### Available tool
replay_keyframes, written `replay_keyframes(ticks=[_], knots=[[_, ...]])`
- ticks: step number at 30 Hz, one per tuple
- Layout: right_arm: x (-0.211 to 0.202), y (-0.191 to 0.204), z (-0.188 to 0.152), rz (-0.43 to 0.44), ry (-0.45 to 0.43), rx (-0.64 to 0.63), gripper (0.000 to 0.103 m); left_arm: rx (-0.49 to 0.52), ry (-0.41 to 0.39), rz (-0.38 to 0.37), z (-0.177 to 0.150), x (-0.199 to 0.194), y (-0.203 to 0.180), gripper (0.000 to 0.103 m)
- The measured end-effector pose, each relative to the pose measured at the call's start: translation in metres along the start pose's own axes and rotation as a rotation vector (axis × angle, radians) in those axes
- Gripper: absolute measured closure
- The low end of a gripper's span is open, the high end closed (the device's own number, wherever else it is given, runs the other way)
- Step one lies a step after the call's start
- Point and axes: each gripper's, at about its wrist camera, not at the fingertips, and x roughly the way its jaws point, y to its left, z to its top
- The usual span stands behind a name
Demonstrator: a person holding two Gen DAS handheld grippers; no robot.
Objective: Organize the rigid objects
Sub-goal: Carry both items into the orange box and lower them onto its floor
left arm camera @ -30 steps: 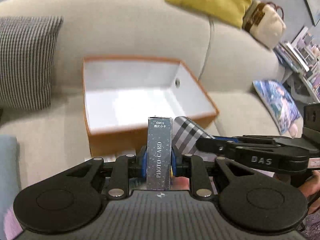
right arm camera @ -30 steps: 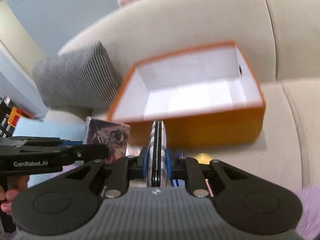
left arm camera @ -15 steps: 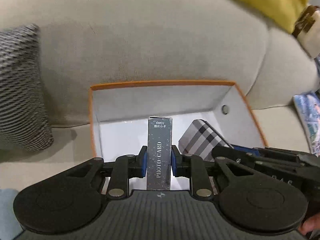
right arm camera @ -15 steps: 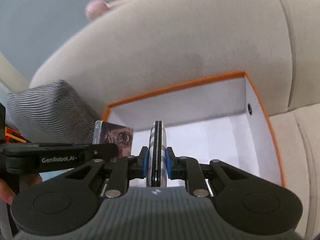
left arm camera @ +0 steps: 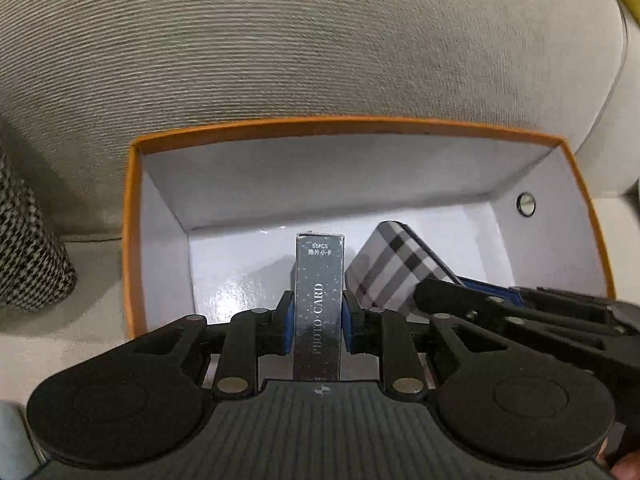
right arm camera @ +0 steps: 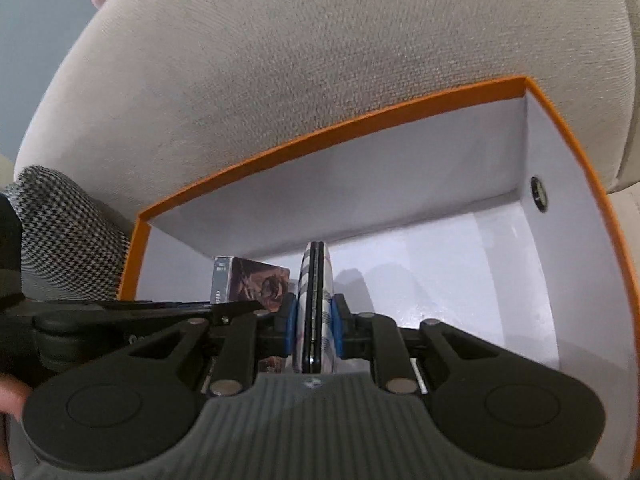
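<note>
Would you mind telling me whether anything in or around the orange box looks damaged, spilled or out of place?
Nothing stands out: the orange box looks intact, and the photo card box and plaid case are gripped squarely above it.

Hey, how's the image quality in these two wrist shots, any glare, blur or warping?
Left wrist view: glare patch on the orange box floor, the PHOTO CARD box text sharp, fisheye bowing of the sofa back. Right wrist view: softer overall, the plaid case edge-on, its shadow on the box floor.
</note>
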Motion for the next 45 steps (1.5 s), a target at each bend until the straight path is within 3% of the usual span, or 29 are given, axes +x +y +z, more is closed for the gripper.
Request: replay_keyframes(ticks=[4,9,12,17,23,27,30,34,42,45], knots=[[0.004,0.000,0.001,-0.003,0.015,-0.011,0.084,0.065,-0.018,0.068,-0.004,-0.003,-0.009,0.071],[0.003,0.001,-0.001,0.014,0.032,-0.010,0.084,0.255,-0.057,0.215,-0.014,-0.010,-0.030,0.070],[0.000,0.002,-0.004,0.025,0.034,-0.009,0.083,0.266,-0.081,0.244,-0.017,-0.019,-0.032,0.069],[0.010,0.009,-0.006,0.014,0.070,-0.009,0.081,0.201,-0.175,0.182,-0.027,-0.058,-0.023,0.067],[0.022,0.019,-0.006,0.010,0.111,0.007,0.081,0.053,-0.293,0.134,-0.043,-0.104,0.008,0.050],[0.032,0.024,-0.001,0.025,0.099,0.038,0.082,0.004,-0.266,0.090,-0.056,-0.106,0.024,0.050],[0.044,0.032,0.003,0.047,0.096,0.063,0.083,-0.017,-0.239,0.056,-0.060,-0.103,0.037,0.059],[0.054,0.041,0.006,0.059,0.084,0.075,0.083,-0.055,-0.226,-0.006,-0.067,-0.096,0.047,0.060],[0.059,0.046,0.015,0.072,0.084,0.061,0.084,-0.050,-0.226,-0.032,-0.064,-0.085,0.049,0.066],[0.054,0.043,0.017,0.022,0.093,0.023,0.084,-0.043,-0.228,-0.025,-0.063,-0.077,0.048,0.069]])
